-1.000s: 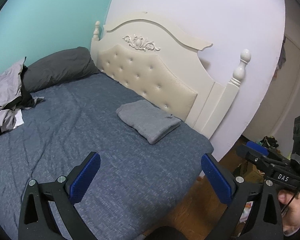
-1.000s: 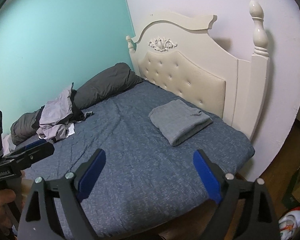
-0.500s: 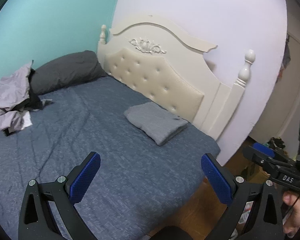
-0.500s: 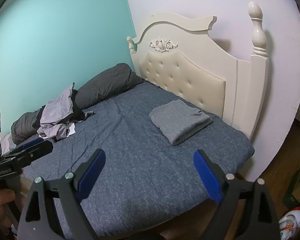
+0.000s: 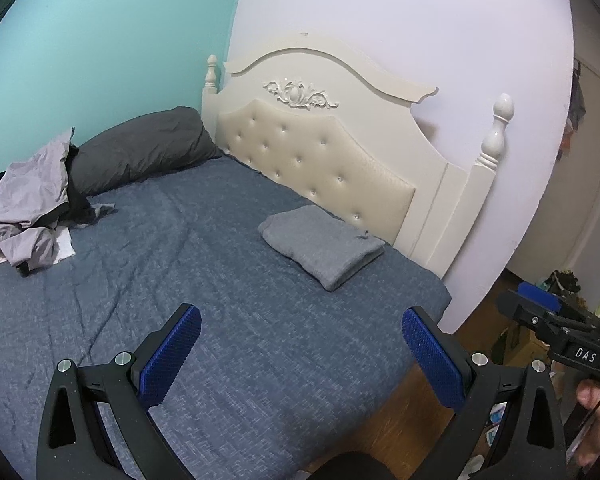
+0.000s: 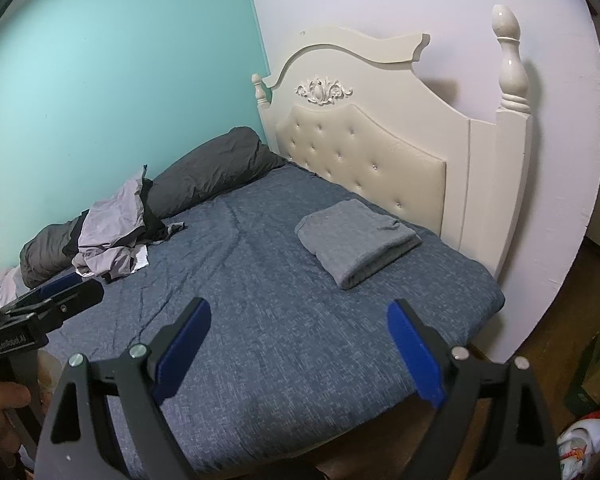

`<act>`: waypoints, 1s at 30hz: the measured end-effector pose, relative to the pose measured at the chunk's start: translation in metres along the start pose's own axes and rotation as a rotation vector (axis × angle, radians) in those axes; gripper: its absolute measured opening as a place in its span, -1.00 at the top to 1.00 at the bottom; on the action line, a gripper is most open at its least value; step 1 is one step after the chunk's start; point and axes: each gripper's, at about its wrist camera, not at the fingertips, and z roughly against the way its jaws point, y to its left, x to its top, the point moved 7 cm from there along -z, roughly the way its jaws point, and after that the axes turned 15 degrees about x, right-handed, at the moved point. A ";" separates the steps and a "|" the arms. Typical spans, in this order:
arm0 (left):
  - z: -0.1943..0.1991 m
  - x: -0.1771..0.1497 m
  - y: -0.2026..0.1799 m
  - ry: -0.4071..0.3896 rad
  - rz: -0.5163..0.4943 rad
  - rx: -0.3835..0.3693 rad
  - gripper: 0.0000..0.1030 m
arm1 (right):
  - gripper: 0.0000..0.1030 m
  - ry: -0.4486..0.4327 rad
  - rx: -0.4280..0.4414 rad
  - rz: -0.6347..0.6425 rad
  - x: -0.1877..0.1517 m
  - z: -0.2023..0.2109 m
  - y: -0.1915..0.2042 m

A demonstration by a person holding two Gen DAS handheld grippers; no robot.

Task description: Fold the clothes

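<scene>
Left handheld two-finger gripper [image 5: 300,350]: black plastic frame with triangular cut-outs is carrying silver round screw heads [image 5: 123,358] and two blue, fine-ribbed rectangular finger pads [image 5: 172,360]. Right handheld two-finger gripper [image 6: 298,354]: matching black frame, silver screws and blue pads are showing; seen from the left camera, its black body is bearing white lettering "DAS" [image 5: 585,354]. Left gripper's side, seen from the right camera, is displaying small white print too blurred to read.

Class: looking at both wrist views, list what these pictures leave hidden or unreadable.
- Clothes pile: the number of garments is unclear in both views, since they overlap.
- Folded grey garment: its type is hidden by its folds.
- Floor clutter: cut off at the right view's edge.
</scene>
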 end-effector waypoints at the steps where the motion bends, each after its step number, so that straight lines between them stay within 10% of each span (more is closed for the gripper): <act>1: 0.001 0.000 0.000 -0.002 -0.002 0.001 -0.99 | -0.76 -0.001 0.000 0.001 0.000 0.000 0.000; 30: 0.008 -0.015 -0.005 -0.001 -0.044 0.012 -0.99 | -0.76 -0.011 -0.019 0.014 -0.007 0.005 0.006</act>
